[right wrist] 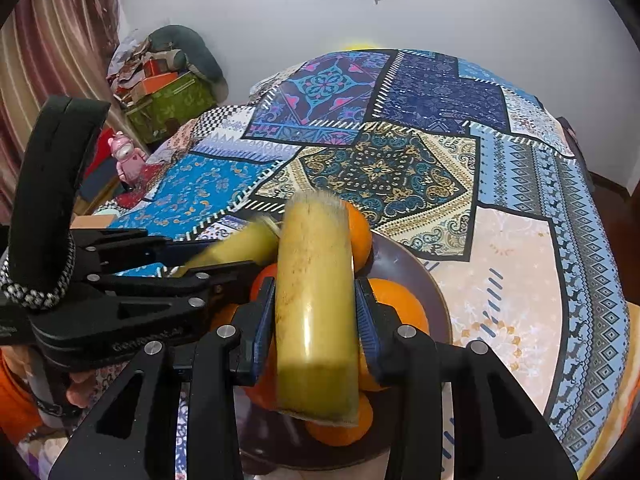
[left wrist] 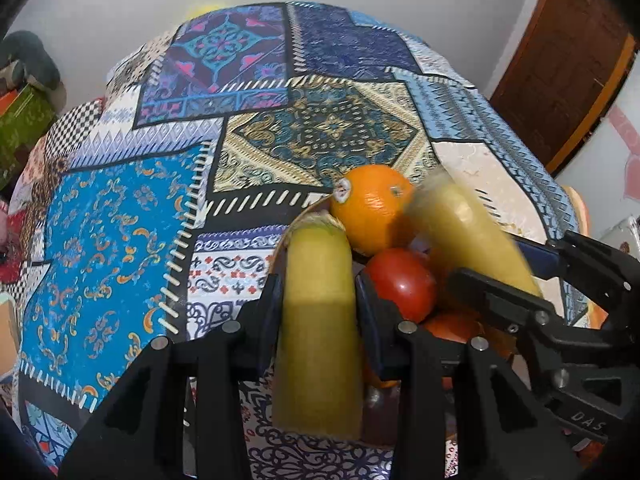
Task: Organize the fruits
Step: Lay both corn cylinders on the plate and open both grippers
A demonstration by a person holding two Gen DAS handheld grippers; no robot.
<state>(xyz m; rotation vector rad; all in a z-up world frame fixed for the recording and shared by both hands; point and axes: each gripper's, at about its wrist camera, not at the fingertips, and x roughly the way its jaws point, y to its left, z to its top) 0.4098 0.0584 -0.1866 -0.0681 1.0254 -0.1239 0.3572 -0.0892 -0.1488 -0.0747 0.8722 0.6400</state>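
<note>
**Two grippers, two bananas over the plate**

Left gripper (left wrist: 318,304), tilted down, clamps a banana (left wrist: 318,320) at lower centre. Right gripper (right wrist: 314,316) likewise grips its own banana (right wrist: 316,312). Both hang above oranges (right wrist: 400,304) on the brown plate (right wrist: 420,276), patchwork tablecloth (right wrist: 520,264) beyond.

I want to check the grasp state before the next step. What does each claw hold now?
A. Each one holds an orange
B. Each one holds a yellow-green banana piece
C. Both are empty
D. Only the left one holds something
B: the left claw grips one banana piece, the right claw grips another banana piece.
</note>
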